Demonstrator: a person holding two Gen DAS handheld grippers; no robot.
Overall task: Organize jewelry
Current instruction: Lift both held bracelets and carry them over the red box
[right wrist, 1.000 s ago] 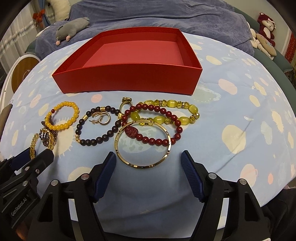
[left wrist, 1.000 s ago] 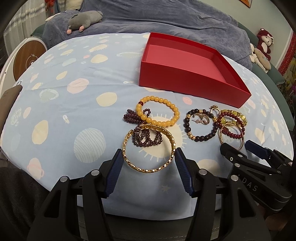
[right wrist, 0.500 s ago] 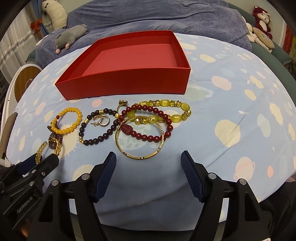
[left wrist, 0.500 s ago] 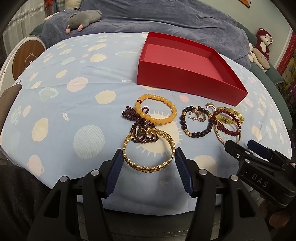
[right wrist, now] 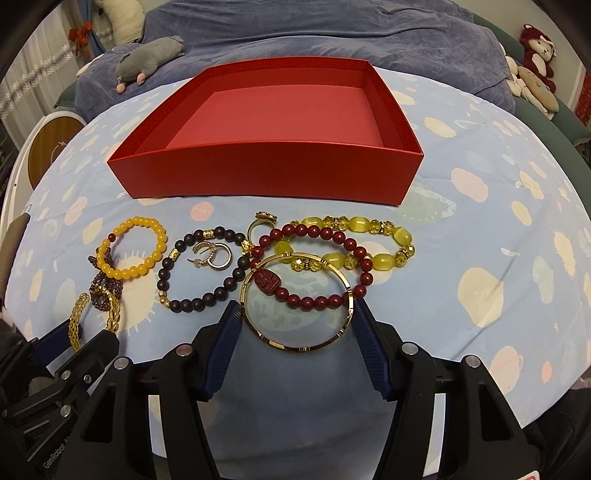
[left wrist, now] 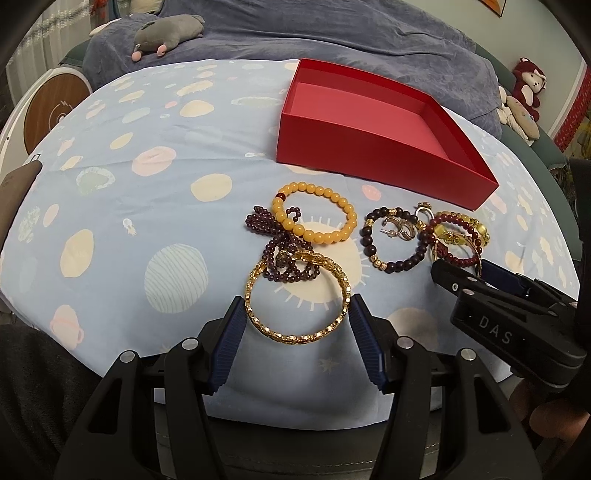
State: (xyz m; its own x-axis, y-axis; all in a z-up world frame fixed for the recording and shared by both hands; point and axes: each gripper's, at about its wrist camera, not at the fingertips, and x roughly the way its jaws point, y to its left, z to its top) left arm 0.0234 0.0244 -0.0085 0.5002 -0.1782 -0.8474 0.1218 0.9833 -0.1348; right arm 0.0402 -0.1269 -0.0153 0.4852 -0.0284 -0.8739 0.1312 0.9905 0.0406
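Note:
On the blue planet-print cloth lies a gold chain bracelet point(left wrist: 295, 338), and my left gripper point(left wrist: 297, 325) is shut on it, pads at both sides. Purple beads point(left wrist: 291, 273) overlap its far edge. My right gripper point(right wrist: 297, 321) is closing, and its pads meet the sides of a plain gold bangle point(right wrist: 295, 347), which lies over a red bead bracelet point(right wrist: 314, 302). Beyond lie a yellow-green bracelet point(right wrist: 380, 258), a dark bead bracelet point(right wrist: 192, 304) around hoop earrings point(right wrist: 216, 256), and an orange-yellow bracelet point(left wrist: 325, 238). An empty red box point(right wrist: 266, 173) stands behind them.
A grey plush point(left wrist: 170, 35) lies on the blue blanket behind the table. Plush toys point(left wrist: 528, 81) sit at the far right. A round wooden-faced device point(left wrist: 51, 110) stands at the left. The cloth's near edge runs just under both grippers.
The right gripper drew back a little, then came in closer, and its jaws narrowed onto the gold bangle. The left gripper kept still with the chain bracelet between its pads.

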